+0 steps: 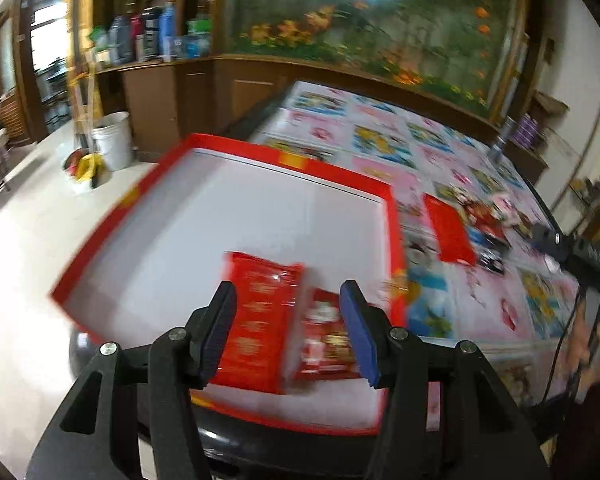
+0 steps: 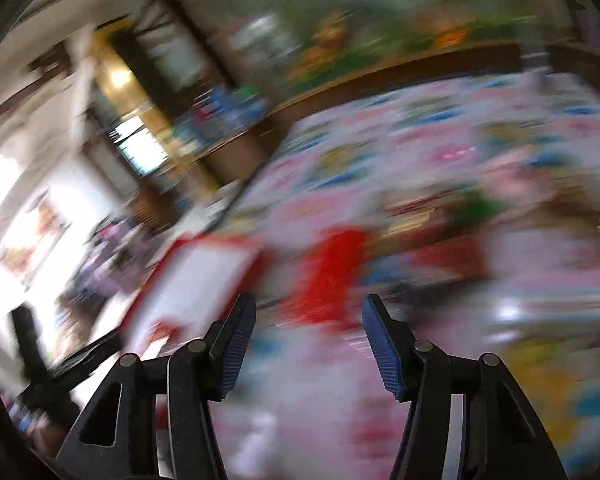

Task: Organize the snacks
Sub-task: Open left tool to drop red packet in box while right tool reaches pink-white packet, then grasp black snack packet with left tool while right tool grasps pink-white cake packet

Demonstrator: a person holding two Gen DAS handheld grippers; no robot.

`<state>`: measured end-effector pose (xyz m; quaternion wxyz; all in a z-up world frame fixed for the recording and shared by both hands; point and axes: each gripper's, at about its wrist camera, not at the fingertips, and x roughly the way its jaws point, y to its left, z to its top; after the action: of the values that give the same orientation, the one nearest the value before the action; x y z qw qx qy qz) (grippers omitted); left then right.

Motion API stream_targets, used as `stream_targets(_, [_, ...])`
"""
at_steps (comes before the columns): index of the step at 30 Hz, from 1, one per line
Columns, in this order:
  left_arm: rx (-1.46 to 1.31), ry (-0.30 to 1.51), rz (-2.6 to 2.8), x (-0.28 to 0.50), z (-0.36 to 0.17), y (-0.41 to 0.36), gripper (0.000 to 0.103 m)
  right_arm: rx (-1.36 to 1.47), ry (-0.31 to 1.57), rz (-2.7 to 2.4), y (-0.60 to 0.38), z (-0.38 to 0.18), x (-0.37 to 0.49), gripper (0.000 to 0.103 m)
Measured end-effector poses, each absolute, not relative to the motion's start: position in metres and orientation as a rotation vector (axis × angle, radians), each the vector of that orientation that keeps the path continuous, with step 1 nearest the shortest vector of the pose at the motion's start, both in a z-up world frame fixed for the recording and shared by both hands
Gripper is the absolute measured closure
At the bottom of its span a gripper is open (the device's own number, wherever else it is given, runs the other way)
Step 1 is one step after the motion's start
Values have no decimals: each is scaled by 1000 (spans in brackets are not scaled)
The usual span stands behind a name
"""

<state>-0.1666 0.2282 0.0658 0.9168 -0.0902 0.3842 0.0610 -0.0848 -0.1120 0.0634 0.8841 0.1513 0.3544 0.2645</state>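
Here the left gripper (image 1: 288, 330) hangs with jaws apart over two red snack packets (image 1: 260, 320) lying in the red-rimmed tray (image 1: 260, 156). The right gripper (image 2: 308, 344), jaws likewise apart and holding nothing, hovers over the patterned tablecloth (image 2: 440, 152) near another red packet (image 2: 332, 272).

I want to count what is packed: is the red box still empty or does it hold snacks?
Not empty. The red box holds two red snack packets lying flat near its front edge; the remaining white floor is bare.

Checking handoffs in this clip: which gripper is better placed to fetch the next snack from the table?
Probably the right gripper: open, empty, pointing toward the blurred red snack packet lying on the patterned tablecloth. The left gripper hangs over the red-rimmed white box.
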Motion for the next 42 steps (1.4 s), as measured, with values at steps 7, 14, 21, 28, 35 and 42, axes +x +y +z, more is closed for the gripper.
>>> stream_targets(7, [-96, 834, -27, -146, 69, 164, 43, 184, 748, 2, -245, 57, -60, 33])
stream_targets(14, [-5, 871, -103, -108, 80, 114, 38, 191, 873, -48, -280, 30, -24, 37])
stream_targets(21, [89, 892, -201, -64, 72, 56, 32, 122, 863, -62, -268, 19, -31, 61])
stream_targets(28, [170, 988, -315, -23, 34, 1, 32, 177, 841, -19, -277, 18, -31, 63])
stream_targets(35, [192, 1001, -366, -12, 19, -12, 37, 188, 847, 2, -277, 19, -30, 63])
stream_targets(42, [202, 979, -399, -14, 22, -13, 83, 187, 847, 15, -274, 19, -29, 63])
